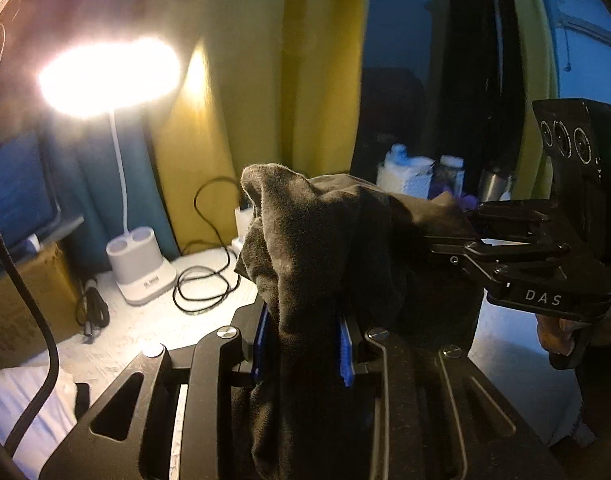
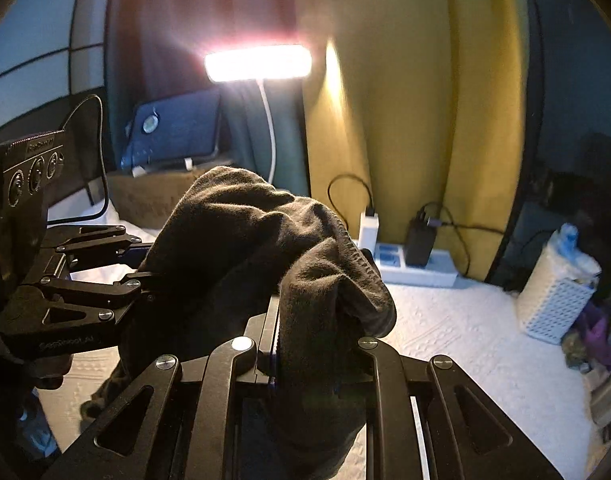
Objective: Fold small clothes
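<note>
A dark grey-brown garment [image 1: 317, 240] is held up in the air between both grippers, above the white table [image 1: 145, 320]. My left gripper [image 1: 305, 344] is shut on one part of it, with cloth bunched between the blue pads [image 1: 345, 356]. My right gripper [image 2: 305, 356] is shut on another part of the garment [image 2: 245, 240], which hangs down over its fingers. In the left wrist view the right gripper [image 1: 457, 240] comes in from the right and clamps the cloth. In the right wrist view the left gripper [image 2: 141, 268] comes in from the left.
A lit white desk lamp [image 1: 141, 276] stands at the back left with black cables [image 1: 205, 280] beside it and a cardboard box [image 1: 29, 300]. A power strip with chargers [image 2: 413, 264] lies against the yellow curtain [image 2: 405, 120]. A white perforated basket [image 2: 557, 300] stands at the right.
</note>
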Available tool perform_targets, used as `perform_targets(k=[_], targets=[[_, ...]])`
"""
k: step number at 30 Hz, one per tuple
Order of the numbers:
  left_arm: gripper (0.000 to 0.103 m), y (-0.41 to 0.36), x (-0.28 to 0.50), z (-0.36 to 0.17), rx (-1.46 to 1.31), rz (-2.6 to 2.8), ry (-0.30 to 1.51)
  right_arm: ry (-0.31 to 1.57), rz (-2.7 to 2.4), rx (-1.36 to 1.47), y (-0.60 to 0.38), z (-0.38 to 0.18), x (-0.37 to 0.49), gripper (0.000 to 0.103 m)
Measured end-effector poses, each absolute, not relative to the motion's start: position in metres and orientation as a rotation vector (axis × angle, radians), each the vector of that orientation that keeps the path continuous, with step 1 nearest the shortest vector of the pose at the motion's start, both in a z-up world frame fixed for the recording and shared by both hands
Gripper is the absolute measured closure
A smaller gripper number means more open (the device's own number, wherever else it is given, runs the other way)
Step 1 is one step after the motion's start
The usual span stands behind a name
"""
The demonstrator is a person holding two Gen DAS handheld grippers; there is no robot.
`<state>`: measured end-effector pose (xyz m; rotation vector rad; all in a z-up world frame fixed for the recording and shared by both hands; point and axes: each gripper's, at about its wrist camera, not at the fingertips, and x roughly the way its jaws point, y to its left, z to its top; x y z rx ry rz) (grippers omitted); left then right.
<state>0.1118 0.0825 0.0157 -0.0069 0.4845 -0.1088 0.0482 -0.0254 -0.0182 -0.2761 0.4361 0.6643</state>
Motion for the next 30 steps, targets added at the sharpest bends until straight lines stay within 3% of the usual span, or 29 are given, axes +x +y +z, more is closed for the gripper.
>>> perform_targets(k=[19,30], targets=[[0.078,0.071,0.011,0.089,-0.045,-0.128,0.266,0.123,0.676,-0.354,-0.034,0.069,-0.09,0.085],[0.078,0.085,-0.047,0.112,-0.007,-0.054,0.191,0.024,0.753,-0.385,-0.009,0.086,-0.151,0.085]])
